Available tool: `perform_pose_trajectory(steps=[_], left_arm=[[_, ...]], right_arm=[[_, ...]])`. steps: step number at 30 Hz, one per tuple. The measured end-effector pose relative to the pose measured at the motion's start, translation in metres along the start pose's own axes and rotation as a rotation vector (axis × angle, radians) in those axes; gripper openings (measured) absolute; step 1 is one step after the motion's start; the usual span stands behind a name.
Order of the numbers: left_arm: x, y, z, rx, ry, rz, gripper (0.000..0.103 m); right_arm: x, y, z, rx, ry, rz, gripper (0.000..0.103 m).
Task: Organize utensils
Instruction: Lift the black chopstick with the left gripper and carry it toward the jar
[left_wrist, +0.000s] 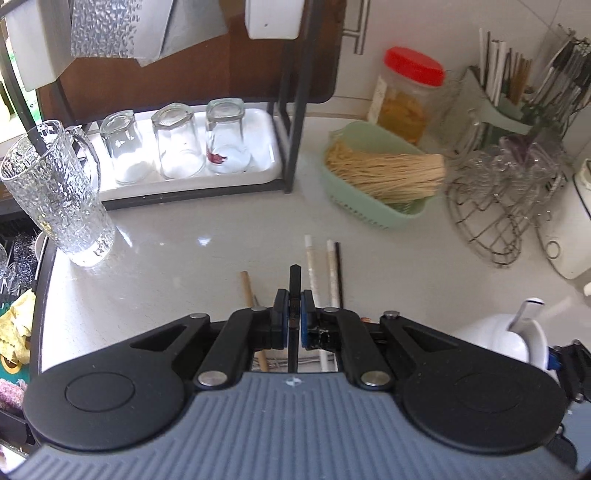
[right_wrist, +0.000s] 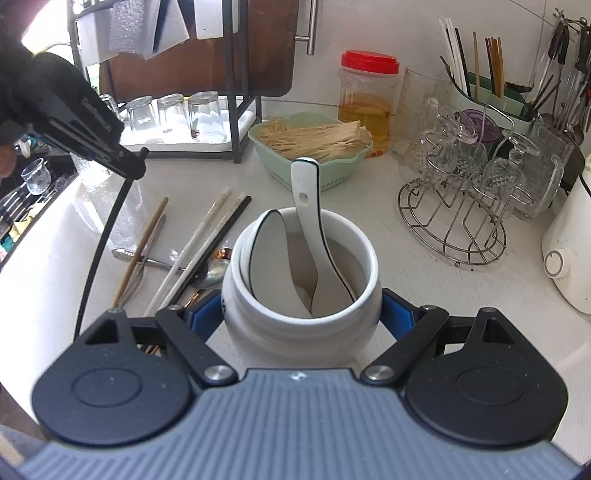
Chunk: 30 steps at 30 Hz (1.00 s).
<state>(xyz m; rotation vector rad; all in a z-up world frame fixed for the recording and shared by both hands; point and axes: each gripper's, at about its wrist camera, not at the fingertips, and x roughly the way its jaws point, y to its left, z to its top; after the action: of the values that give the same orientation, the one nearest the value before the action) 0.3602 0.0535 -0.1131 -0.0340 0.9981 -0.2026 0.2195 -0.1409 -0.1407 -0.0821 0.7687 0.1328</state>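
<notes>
My left gripper (left_wrist: 293, 308) is shut on a black chopstick (left_wrist: 294, 280), held above the counter; in the right wrist view the chopstick (right_wrist: 99, 251) hangs down from it. Below lie white chopsticks (left_wrist: 309, 266), a black one (left_wrist: 338, 269) and a wooden one (left_wrist: 246, 288). The pile of chopsticks (right_wrist: 199, 243), a wooden stick (right_wrist: 142, 243) and metal spoons (right_wrist: 210, 271) shows left of the jar. My right gripper (right_wrist: 301, 315) is closed around a white ceramic jar (right_wrist: 258, 325) that holds two white ceramic spoons (right_wrist: 308, 229). The jar shows at the left view's right edge (left_wrist: 495, 338).
A textured glass mug (left_wrist: 55, 192) stands at left. Upturned glasses (left_wrist: 173, 144) sit on a white tray under a black rack. A green basket of noodles (left_wrist: 380, 173), a red-lidded jar (right_wrist: 367, 99), a wire glass rack (right_wrist: 454, 206), a chopstick holder (right_wrist: 484, 85) and a white appliance (right_wrist: 569, 251) stand behind.
</notes>
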Motion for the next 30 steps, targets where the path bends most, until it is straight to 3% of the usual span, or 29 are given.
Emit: perform_pose_trajectory(steps=[30], left_arm=[[-0.072, -0.030, 0.011, 0.077, -0.069, -0.159, 0.007]], right_arm=[[0.005, 0.002, 0.003, -0.011, -0.017, 0.005, 0.091]])
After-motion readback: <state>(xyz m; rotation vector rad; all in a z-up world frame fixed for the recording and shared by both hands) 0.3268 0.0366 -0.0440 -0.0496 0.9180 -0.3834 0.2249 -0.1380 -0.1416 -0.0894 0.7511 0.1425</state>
